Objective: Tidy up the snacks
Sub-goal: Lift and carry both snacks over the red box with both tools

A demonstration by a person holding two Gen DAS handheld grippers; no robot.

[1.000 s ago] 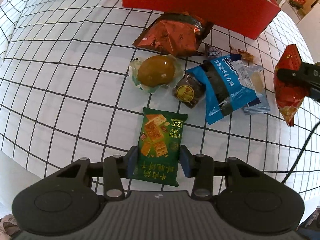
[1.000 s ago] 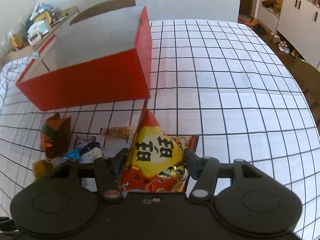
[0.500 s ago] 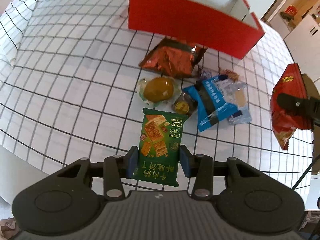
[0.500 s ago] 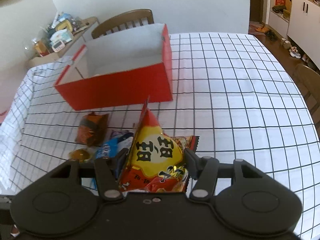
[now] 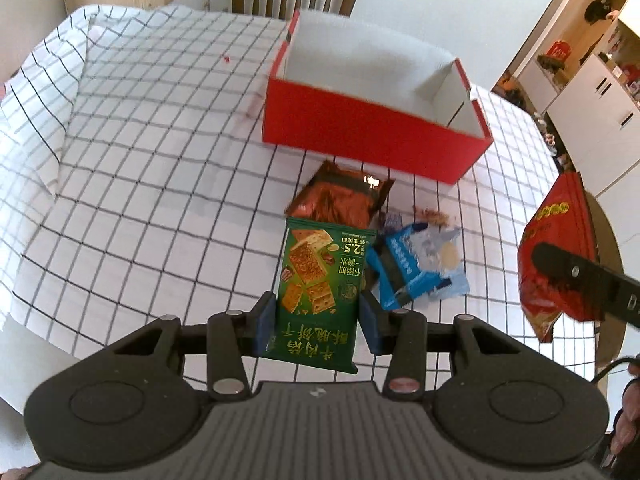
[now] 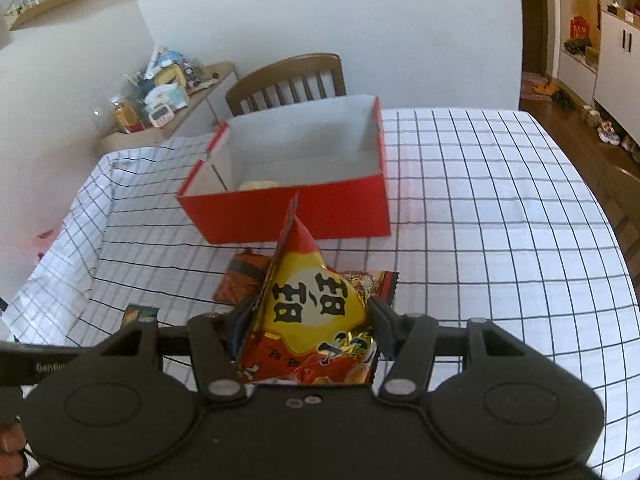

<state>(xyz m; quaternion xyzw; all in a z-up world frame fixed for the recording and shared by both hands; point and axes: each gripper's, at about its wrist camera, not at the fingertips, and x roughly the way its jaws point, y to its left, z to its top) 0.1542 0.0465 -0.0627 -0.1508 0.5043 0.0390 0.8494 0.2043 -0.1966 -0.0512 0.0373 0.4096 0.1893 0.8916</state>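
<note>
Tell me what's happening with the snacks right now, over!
Left hand-held gripper shut on green cracker packet. Right hand-held gripper shut on red-yellow snack bag. Red box open ahead; path looks clear.

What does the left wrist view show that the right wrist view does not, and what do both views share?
Only the left wrist view shows the left gripper clamping the green cracker packet, and the blue packet lying on the cloth. Only the right wrist view shows the red-and-yellow bag's printed front in the right gripper. Both show the red box and the checked tablecloth.
</note>
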